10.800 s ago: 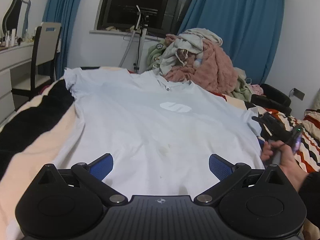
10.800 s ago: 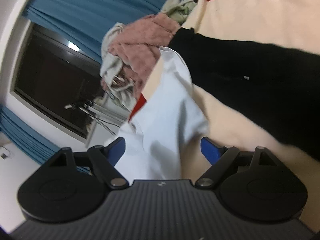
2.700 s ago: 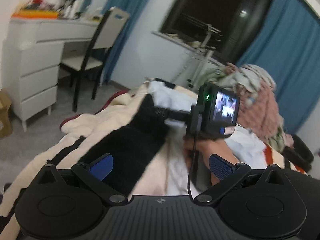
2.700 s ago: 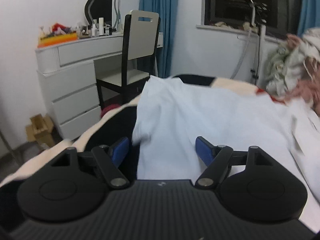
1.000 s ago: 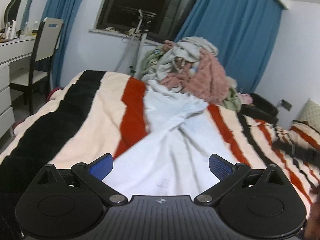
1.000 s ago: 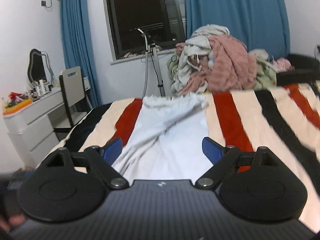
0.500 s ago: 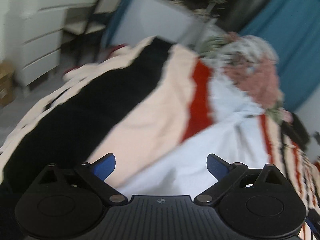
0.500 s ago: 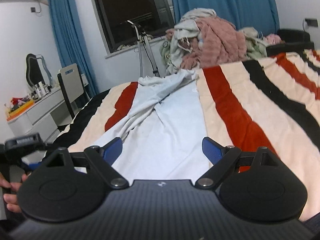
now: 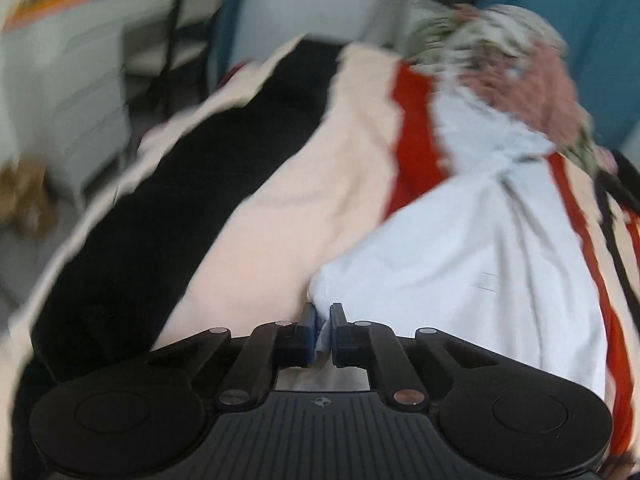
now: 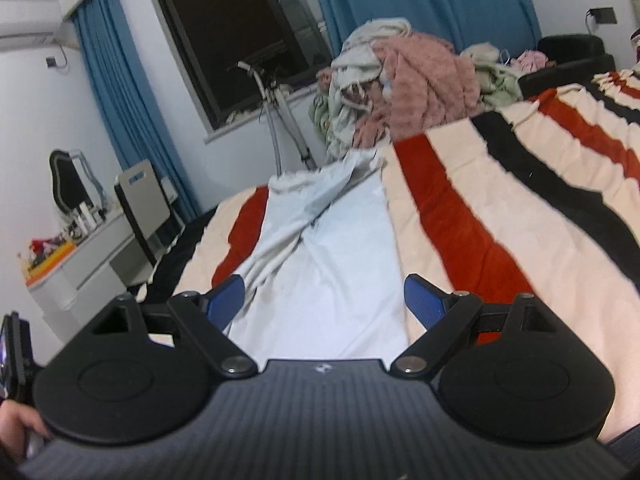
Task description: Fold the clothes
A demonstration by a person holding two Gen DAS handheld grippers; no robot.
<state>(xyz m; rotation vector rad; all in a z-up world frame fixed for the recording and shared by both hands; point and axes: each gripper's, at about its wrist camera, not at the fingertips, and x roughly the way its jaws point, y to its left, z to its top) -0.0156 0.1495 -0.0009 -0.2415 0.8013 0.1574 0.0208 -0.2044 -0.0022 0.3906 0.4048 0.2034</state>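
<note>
A pale blue shirt [image 9: 460,248] lies folded into a long narrow strip on a striped blanket [image 9: 280,208]. My left gripper [image 9: 322,328] is shut on the near left corner of the shirt's hem, with a bit of cloth pinched between its blue pads. In the right wrist view the same shirt [image 10: 332,264] runs away from me down the bed. My right gripper [image 10: 324,296] stands open just above the near end of the shirt, its pads to either side of the strip and touching nothing.
A heap of pink and grey clothes [image 10: 404,80] sits at the far end of the bed. A white dresser [image 10: 76,268] and a chair [image 10: 144,204] stand to the left. A hand with the other gripper's handle [image 10: 16,360] shows at the lower left.
My left gripper has dipped down to the shirt's near left corner and its jaws have gone from wide open to shut on the cloth. The right gripper has drifted lower and rolled slightly, still open.
</note>
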